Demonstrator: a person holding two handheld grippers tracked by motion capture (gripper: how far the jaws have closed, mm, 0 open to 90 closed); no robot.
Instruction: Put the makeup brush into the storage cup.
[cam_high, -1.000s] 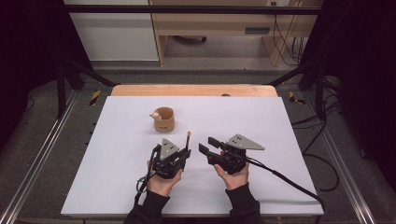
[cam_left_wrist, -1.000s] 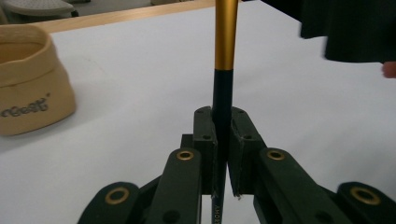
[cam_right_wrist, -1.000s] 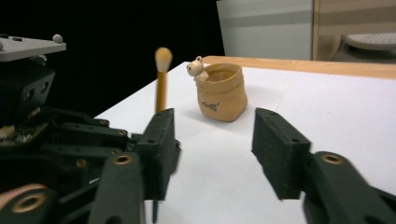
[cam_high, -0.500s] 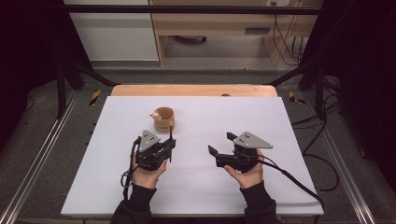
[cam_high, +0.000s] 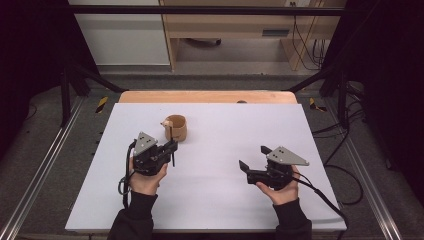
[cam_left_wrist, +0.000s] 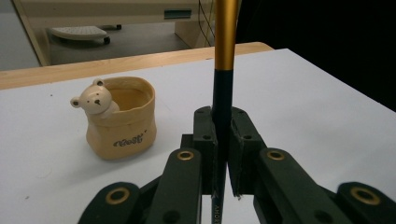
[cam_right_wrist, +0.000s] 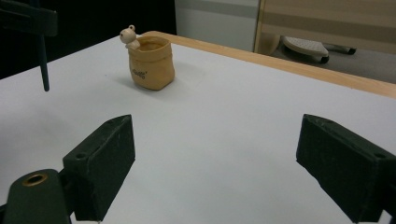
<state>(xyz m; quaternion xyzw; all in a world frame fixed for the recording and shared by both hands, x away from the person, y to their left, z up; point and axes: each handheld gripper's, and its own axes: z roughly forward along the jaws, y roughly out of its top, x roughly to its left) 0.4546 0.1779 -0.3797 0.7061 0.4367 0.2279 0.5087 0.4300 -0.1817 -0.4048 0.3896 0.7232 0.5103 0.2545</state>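
A tan pouch-shaped cup (cam_high: 176, 128) with a small bear figure on its rim stands on the white table top (cam_high: 225, 200). My left gripper (cam_high: 172, 147) is just in front of it, shut on an upright pen (cam_high: 173, 159). In the left gripper view the pen (cam_left_wrist: 225, 46), dark below and gold above, stands clamped between the pads of the left gripper (cam_left_wrist: 223, 135), with the cup (cam_left_wrist: 120, 121) to its left. My right gripper (cam_high: 253, 157) is far to the right; its jaws have just been opening, nothing between them. The right gripper (cam_right_wrist: 215, 154) faces the cup (cam_right_wrist: 150, 63) and the pen (cam_right_wrist: 43, 65).
A wooden strip (cam_high: 205, 96) runs along the table's far edge. Metal frame rails (cam_high: 45, 165) flank the table on both sides. A cable (cam_high: 325, 195) trails from the right gripper across the near right corner.
The two grippers have drawn apart. The left one moved left and toward the cup, carrying the pen. The right one moved right and its jaws opened wide.
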